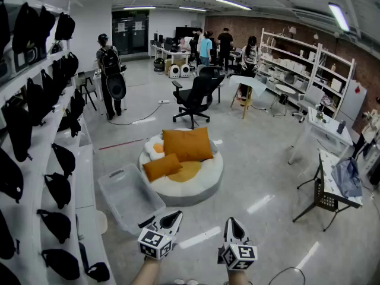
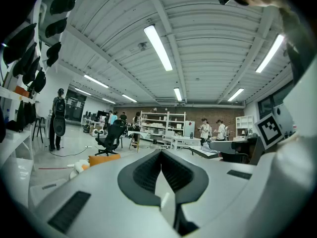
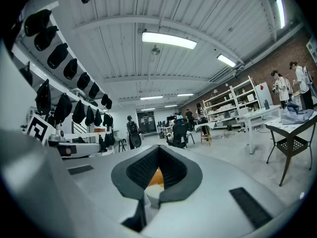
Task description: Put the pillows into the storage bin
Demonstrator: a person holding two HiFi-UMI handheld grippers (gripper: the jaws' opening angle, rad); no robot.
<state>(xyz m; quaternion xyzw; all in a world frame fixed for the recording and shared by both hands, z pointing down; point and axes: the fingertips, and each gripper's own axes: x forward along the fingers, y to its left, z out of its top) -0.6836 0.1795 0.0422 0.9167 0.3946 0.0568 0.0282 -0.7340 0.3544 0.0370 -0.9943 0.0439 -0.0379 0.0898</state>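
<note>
Fingers (image 2: 143, 174) of the left gripper (image 1: 171, 220) are pressed together with nothing between them. The right gripper (image 1: 233, 223) is closed on nothing as well. Both are held level, low in the head view, and well apart from anything we have to move.

We judge that we are at the approach, with no pillow picked up yet. The large orange pillow (image 1: 187, 143) lies on the round white floor cushion (image 1: 205, 186). The small orange pillow (image 1: 161, 166) lies in front of it, toward that cushion's left edge. The clear storage bin (image 1: 127, 202) sits on the floor just beside the cushion's left side and looks empty. In the right gripper view a patch of orange shows in the hollow below the closed tips. It is one of the pillows far off, not something held.

For the next move we would need to step closer, tip the grippers down toward the cushion and spread the fingers first. The small pillow is nearer the bin and seems the easier start. We would pinch it at a corner or edge, since soft stuffing is likely to sag and slip from a shallow grip. The large one may call for both grippers.
</note>
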